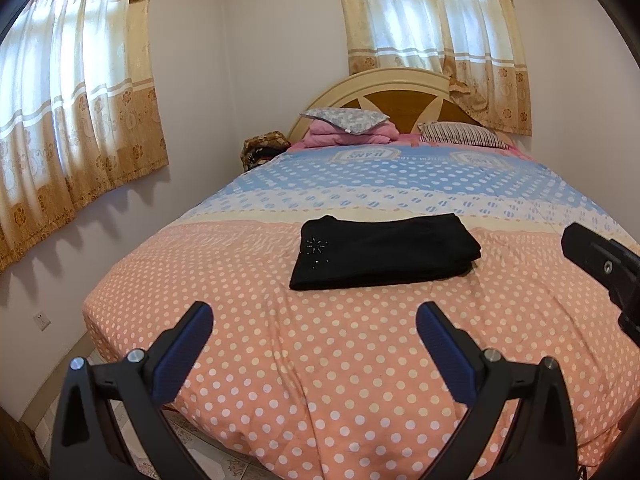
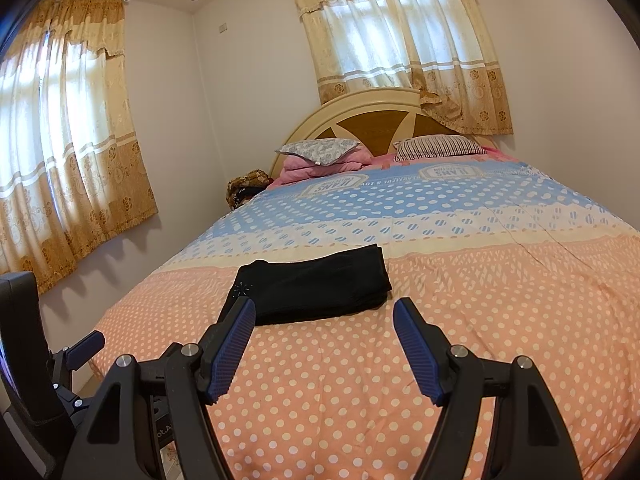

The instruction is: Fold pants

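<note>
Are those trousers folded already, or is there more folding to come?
Done: the black pants lie on the polka-dot bedspread as a compact, layered rectangle. In hand: nothing; the left gripper and right gripper are both open and empty, short of the pants. Left: seemingly nothing, perhaps squaring the slightly uneven right-hand edges.

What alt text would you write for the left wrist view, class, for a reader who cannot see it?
Folded black fabric pants lie in a neat rectangle on a bed's pink polka-dot quilt. The left gripper, with blue-padded black fingers, is open and empty in front of them. Two pillows rest by a cream wooden headboard under yellow curtains.
</note>
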`<state>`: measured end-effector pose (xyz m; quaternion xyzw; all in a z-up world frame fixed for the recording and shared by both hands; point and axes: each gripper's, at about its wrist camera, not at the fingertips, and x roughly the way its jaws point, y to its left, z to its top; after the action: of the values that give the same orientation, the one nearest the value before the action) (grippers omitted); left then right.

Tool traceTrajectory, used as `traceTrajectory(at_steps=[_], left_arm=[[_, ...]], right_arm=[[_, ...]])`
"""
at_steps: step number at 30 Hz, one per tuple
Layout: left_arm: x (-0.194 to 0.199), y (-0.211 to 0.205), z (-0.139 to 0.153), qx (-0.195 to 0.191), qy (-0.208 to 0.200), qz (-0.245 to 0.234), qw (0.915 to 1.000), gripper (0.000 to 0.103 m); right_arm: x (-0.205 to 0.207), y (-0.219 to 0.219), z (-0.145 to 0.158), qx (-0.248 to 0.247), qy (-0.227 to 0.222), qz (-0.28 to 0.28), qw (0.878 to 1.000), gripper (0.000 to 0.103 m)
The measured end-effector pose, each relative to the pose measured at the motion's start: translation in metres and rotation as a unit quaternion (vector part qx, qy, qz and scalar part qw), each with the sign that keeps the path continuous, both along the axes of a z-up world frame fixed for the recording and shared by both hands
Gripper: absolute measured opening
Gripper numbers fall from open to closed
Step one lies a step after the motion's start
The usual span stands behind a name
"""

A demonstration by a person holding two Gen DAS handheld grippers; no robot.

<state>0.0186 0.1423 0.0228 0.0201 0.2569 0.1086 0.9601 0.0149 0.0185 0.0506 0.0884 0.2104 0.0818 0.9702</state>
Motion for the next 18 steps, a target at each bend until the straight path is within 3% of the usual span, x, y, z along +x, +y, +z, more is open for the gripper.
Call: traceTrajectory(at_steps=[18], left_arm=[[0.0021,-0.002,-0.0024,0.0,0.008,0.006,1.0,0.103]], right_arm=[[-0.0008,0.0016,-0.0006,-0.002,0.002,0.001,1.0,0.073]])
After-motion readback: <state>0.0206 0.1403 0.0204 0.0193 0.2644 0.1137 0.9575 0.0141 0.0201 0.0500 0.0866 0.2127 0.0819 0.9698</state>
